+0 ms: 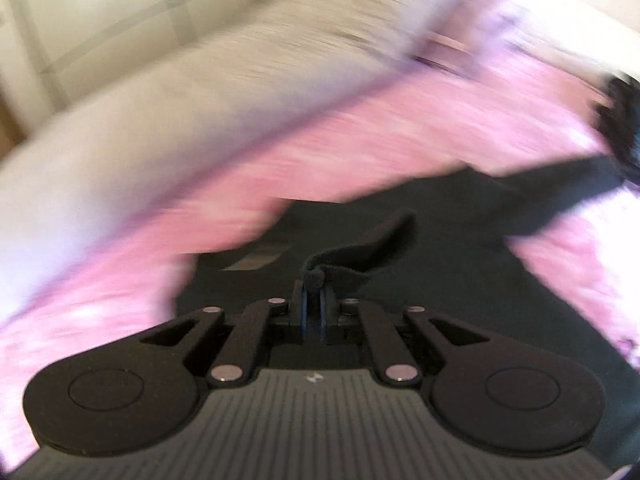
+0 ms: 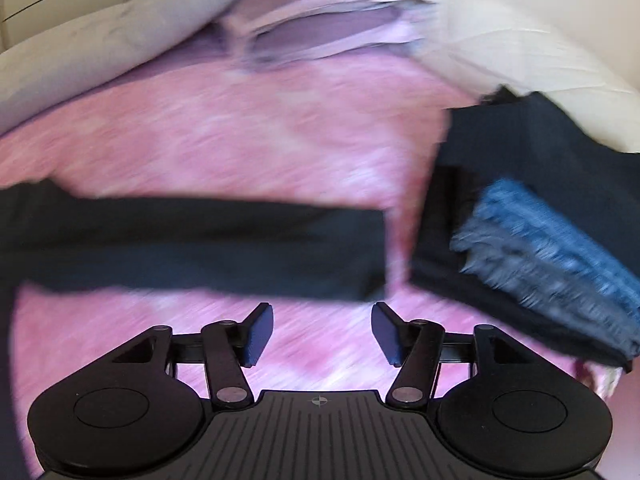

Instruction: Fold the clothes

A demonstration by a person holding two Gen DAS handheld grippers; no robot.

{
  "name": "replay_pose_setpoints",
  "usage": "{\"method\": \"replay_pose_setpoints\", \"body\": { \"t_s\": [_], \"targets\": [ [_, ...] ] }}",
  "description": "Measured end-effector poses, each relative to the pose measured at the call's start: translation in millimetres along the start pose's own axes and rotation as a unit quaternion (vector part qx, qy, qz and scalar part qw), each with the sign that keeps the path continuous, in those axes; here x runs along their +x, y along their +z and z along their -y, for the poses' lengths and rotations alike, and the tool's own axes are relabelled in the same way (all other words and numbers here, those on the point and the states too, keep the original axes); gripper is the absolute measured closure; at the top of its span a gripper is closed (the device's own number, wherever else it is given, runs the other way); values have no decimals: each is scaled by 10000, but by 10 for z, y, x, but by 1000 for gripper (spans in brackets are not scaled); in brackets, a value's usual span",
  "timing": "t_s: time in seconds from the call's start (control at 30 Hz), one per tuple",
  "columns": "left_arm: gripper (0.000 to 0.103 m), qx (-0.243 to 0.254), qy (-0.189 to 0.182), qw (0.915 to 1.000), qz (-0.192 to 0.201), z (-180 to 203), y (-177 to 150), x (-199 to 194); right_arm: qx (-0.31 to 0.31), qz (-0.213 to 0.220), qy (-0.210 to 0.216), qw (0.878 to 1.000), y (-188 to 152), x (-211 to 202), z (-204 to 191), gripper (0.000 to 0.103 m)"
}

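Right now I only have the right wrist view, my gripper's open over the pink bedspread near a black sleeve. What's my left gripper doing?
Observer: The left gripper is shut on a bunched fold of the black garment.
Operator: Is that cloth lying flat there?
Observer: No, the pinched fold rises from the garment, which otherwise spreads over the pink bedspread.
Operator: Anything past the bedspread on that side?
Observer: A pale cream cover borders it, with light floor beyond; the picture is too blurred for more.
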State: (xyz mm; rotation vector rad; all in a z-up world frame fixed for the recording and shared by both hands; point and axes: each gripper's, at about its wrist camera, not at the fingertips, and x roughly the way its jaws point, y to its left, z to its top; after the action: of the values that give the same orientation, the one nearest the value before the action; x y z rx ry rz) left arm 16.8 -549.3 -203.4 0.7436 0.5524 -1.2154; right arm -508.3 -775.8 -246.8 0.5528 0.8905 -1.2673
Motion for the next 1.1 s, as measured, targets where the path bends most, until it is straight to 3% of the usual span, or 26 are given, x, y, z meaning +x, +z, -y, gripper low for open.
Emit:
{"method": "replay_pose_setpoints", "body": {
  "t_s": [0.13,0.27,0.47,0.57,0.8,0.93,1.1],
  "targets": [
    [99,-359,1067,9936,5,-1108,-297,-520,-422,-103,448,9980,-161,-207,-633,43],
    [99,-655,1765,9820,-157,-2153,-899,-822,-608,-87,729,9954,-295,-444,-1362,43],
    [99,-1097,2378,9642,-413,-3288,-1891,-881,-1069,-102,1284,9859,-433,-742,-2662,42],
    [99,-1501,2328,9597,-468,-3706,-2316,-758,-1268,-159,1639,9782,-483,-875,-3300,42],
    [99,-1387,1810,9728,-410,-3964,-2619,-490,-1822,-509,2382,9526,-620,-1114,-4375,42],
    [99,-1692,1814,9675,-494,-4056,-2808,-670,-2055,-499,2463,9458,-683,-1187,-4682,41],
    [98,-2181,1882,9534,-898,-3939,-3315,-787,-2034,-758,2566,9418,-776,-1112,-4970,38]
  ]
}}
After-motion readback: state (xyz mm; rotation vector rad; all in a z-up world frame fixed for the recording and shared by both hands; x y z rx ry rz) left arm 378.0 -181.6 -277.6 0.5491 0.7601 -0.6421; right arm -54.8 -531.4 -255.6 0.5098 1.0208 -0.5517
